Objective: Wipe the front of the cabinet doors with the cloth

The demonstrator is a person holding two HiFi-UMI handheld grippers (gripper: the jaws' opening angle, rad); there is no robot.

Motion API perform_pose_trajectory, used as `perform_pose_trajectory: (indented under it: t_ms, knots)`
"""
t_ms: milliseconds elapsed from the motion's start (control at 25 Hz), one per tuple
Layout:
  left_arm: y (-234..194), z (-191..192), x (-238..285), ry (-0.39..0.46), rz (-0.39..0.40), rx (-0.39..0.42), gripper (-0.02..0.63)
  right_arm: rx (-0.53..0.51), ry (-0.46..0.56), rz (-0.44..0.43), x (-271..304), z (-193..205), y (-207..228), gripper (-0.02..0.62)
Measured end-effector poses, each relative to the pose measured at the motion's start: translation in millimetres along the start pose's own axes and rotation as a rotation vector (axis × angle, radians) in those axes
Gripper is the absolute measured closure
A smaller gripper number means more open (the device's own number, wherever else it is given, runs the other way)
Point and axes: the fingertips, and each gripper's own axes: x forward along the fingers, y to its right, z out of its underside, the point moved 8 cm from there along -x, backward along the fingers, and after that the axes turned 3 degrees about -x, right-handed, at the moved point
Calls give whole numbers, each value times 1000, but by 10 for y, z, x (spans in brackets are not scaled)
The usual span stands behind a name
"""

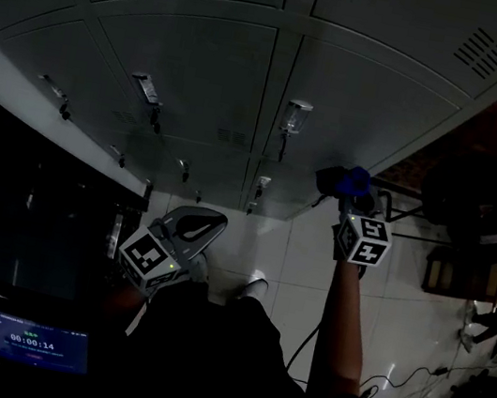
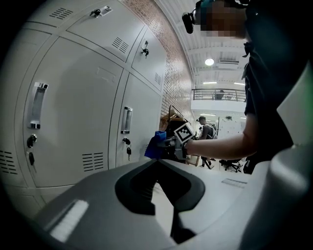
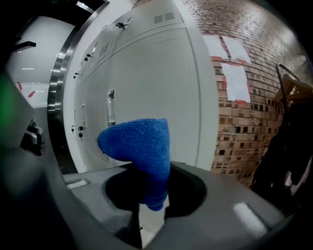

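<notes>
- Nearest, toward 7 o'clock in the head view, a small screen (image 1: pixel 31 341) glows in the dark and shows a timer.
- Just past it, also toward 7 o'clock, the left gripper (image 1: pixel 194 224) is held low by the person's body. In the left gripper view its jaws are pressed together with nothing between them.
- At 3 o'clock the person's bare arm (image 1: pixel 342 324) reaches forward with the right gripper (image 1: pixel 353 191). Its jaws are clamped on the blue cloth (image 3: pixel 139 144), which bulges out ahead of them in a rounded bunch.
- The cloth is right up by the front of the right-hand door, at 4 o'clock from that door's handle (image 1: pixel 297 114). I cannot tell whether it touches the metal.
- The cabinet doors (image 1: pixel 197 60) are plain grey metal with louvre vents, and a key (image 2: pixel 128 152) hangs from a lock.
- Beyond the cabinet's end is a brick wall (image 3: pixel 244 127) with paper sheets (image 3: pixel 235 80) stuck on it.
- Farthest, at 3 o'clock in the left gripper view, another person (image 2: pixel 208 133) stands in a bright hall.
</notes>
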Motion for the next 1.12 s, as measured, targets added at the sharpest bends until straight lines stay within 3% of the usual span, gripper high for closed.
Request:
perform_pose_trajectory:
  t_ms: [240, 480, 840, 1120]
  knots:
    - [-2, 130, -58, -16, -17, -5, 600, -29, -59, -193, 462, 166, -848, 515]
    - [-21, 180, -249, -12, -79, -32, 600, -46, -62, -278, 823, 112, -1210, 515]
    - [-69, 248, -489, -20, -143, -51, 600, -13, -51, -250, 1066, 81, -1199, 515]
    - [-103, 260, -451, -37, -134, -38, 600, -2, -77, -178, 942, 175, -892, 515]
